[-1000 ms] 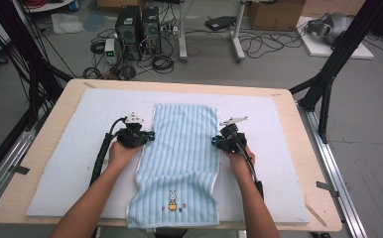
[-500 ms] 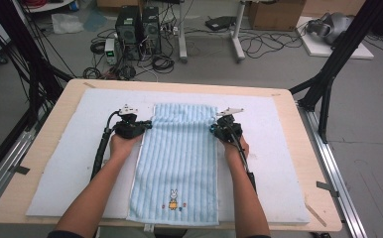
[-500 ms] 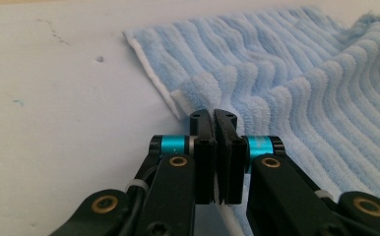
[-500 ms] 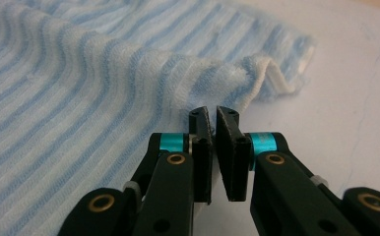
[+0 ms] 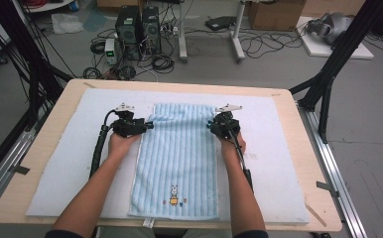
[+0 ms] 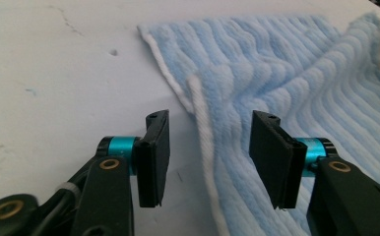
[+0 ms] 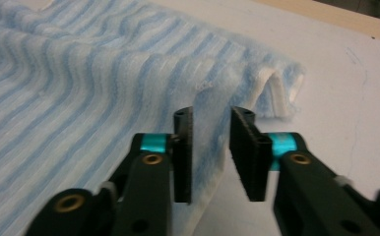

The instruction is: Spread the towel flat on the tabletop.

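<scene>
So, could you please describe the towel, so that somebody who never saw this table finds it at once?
On the wooden table lies a white mat, and the towel is spread flat along its middle, between the two grippers. It is light blue with lengthwise ribs, and a small rabbit picture near its close end marks it.

High view: fixed overhead at person's side, facing 12 o'clock and down, far. Gripper views: low, close over the white mat (image 5: 279, 148), along own jaws. All three share the blue towel's (image 5: 179, 148) far corners.
</scene>
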{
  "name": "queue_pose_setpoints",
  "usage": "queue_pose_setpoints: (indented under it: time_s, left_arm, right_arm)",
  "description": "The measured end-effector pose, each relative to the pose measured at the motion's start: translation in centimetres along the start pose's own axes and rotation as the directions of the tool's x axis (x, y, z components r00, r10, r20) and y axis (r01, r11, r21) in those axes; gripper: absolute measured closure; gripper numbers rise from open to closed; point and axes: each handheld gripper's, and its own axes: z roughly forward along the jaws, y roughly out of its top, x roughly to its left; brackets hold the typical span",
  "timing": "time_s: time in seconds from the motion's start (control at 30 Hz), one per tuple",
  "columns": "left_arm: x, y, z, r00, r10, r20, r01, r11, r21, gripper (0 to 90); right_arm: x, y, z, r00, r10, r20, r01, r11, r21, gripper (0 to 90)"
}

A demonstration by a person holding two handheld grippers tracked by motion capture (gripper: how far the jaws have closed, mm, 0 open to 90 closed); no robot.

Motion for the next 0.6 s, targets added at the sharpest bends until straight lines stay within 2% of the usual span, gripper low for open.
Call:
queue_pose_setpoints:
  time_s: [0.03, 0.07, 0.13, 0.23, 0.27, 0.33, 0.53, 0.6]
  left_arm:
    - [0.0, -0.1, -0.2, 1.0, -0.001, 0.006, 0.001, 1.0, 0.001, 47.5]
    - [-0.1, -0.2, -0.4, 0.9998, -0.009, 0.017, 0.008, 0.9997, 0.024, 46.5]
    - [-0.4, -0.4, -0.7, 0.9992, 0.001, 0.039, -0.003, 0.9986, 0.053, 45.8]
    - [-1.1, -0.9, -1.5, 0.9989, 0.019, 0.042, -0.02, 0.9992, 0.034, 47.1]
    - [-1.3, -1.2, -1.7, 0.9989, 0.025, 0.04, -0.027, 0.999, 0.037, 47.5]
    - [-1.6, -1.8, -2.0, 0.9988, 0.028, 0.041, -0.029, 0.999, 0.034, 49.6]
    - [-2.0, -2.5, -2.4, 0.9976, 0.053, 0.044, -0.056, 0.9953, 0.078, 51.0]
    - [-2.2, -2.5, -2.5, 0.9973, 0.059, 0.043, -0.063, 0.994, 0.09, 51.7]
  right_arm:
    - [0.0, -0.1, -0.3, 0.9999, 0.007, -0.011, -0.007, 1.0, -0.005, 62.7]
    - [0.0, -0.2, -0.5, 0.9998, 0.013, -0.017, -0.013, 1.0, -0.008, 59.9]
    - [0.1, -0.6, -1.3, 0.9996, -0.015, -0.025, 0.015, 1.0, -0.003, 57.6]
    - [0.4, -1.2, -2.3, 0.9977, -0.026, -0.063, 0.027, 1.0, 0.015, 53.1]
    - [0.6, -1.5, -2.7, 0.997, -0.018, -0.075, 0.02, 1.0, 0.022, 52.5]
    - [0.9, -2.0, -3.2, 0.9956, -0.035, -0.087, 0.038, 0.999, 0.038, 52.8]
    - [1.6, -3.1, -4.0, 0.991, -0.053, -0.123, 0.067, 0.992, 0.11, 53.4]
    - [1.6, -3.1, -4.5, 0.9885, -0.016, -0.15, 0.033, 0.993, 0.112, 53.7]
